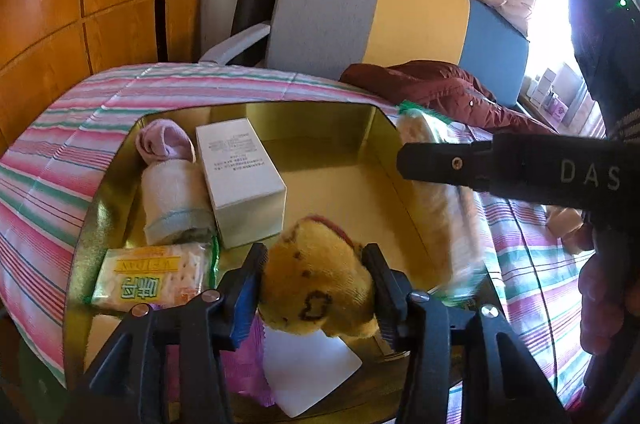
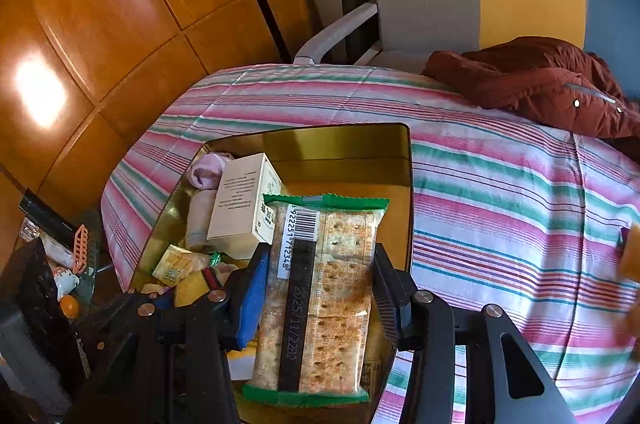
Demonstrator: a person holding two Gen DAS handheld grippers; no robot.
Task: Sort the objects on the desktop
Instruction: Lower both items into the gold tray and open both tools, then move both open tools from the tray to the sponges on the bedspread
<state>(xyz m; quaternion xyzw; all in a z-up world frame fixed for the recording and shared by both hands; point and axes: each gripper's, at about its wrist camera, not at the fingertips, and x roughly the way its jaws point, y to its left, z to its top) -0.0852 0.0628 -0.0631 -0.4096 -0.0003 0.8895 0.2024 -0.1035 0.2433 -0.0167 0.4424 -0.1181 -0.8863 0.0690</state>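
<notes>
A gold tin box [image 1: 372, 139] [image 2: 404, 159] lies open on the striped bedspread. My left gripper [image 1: 316, 264] is shut on a yellow plush toy [image 1: 320, 280], held over the box's near side. My right gripper [image 2: 320, 264] is shut on a green-edged cracker pack [image 2: 324, 296], held over the box's right part; that pack shows blurred in the left wrist view [image 1: 444, 207], with the right gripper's body above it. Inside the box lie a white carton [image 1: 240, 179] [image 2: 244, 203], rolled socks [image 1: 168, 179], and a small yellow cracker packet [image 1: 152, 280] [image 2: 176, 264].
A dark red jacket [image 1: 448, 91] [image 2: 540, 83] lies on the bed behind the box. A grey, yellow and blue chair [image 1: 376, 19] stands beyond. A cluttered side table [image 2: 60, 264] is at left, beside wooden cabinet panels [image 2: 120, 23]. White paper [image 1: 308, 368] lies under the toy.
</notes>
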